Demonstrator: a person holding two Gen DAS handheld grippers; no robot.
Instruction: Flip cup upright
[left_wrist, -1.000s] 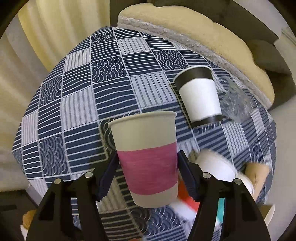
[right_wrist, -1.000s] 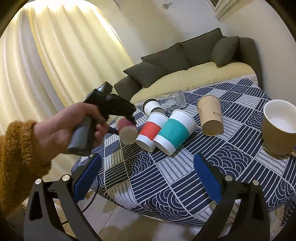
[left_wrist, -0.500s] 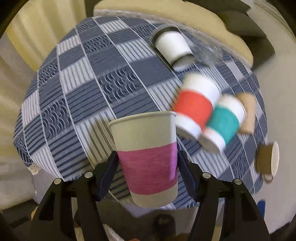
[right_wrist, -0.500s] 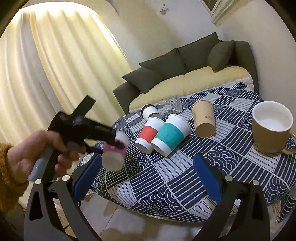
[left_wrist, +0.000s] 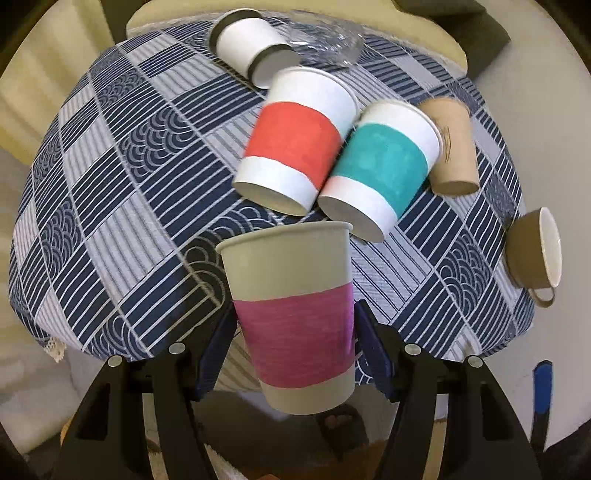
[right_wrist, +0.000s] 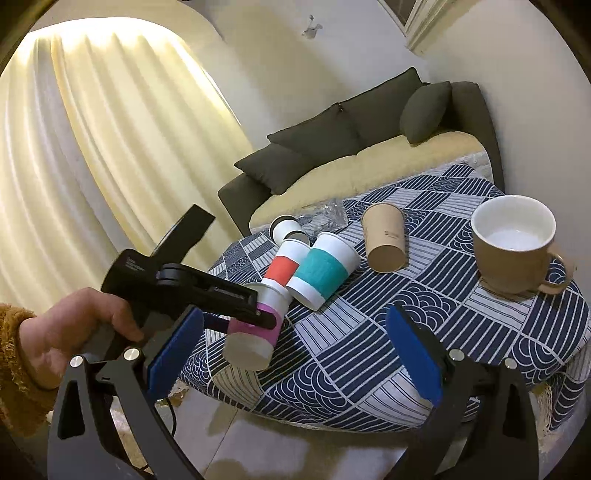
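Note:
My left gripper (left_wrist: 293, 339) is shut on a paper cup with a pink band (left_wrist: 295, 317). It holds the cup in the air at the near left edge of the round table (right_wrist: 406, 332), tilted, with its base toward the camera in the right wrist view (right_wrist: 253, 334). The left gripper (right_wrist: 258, 317) shows there, held by a hand. My right gripper (right_wrist: 295, 350) is open and empty, in front of the table's near edge.
On the blue patterned cloth lie a red-banded cup (left_wrist: 295, 144), a teal-banded cup (left_wrist: 380, 166), a brown cup (left_wrist: 450, 147) and a white cup with black rims (left_wrist: 251, 40). A brown mug (right_wrist: 513, 243) stands upright at the right. A sofa (right_wrist: 351, 147) stands behind.
My left gripper has carried the pink-banded cup off the table toward the near left edge and turned it. The right gripper has stayed open and drawn back a little.

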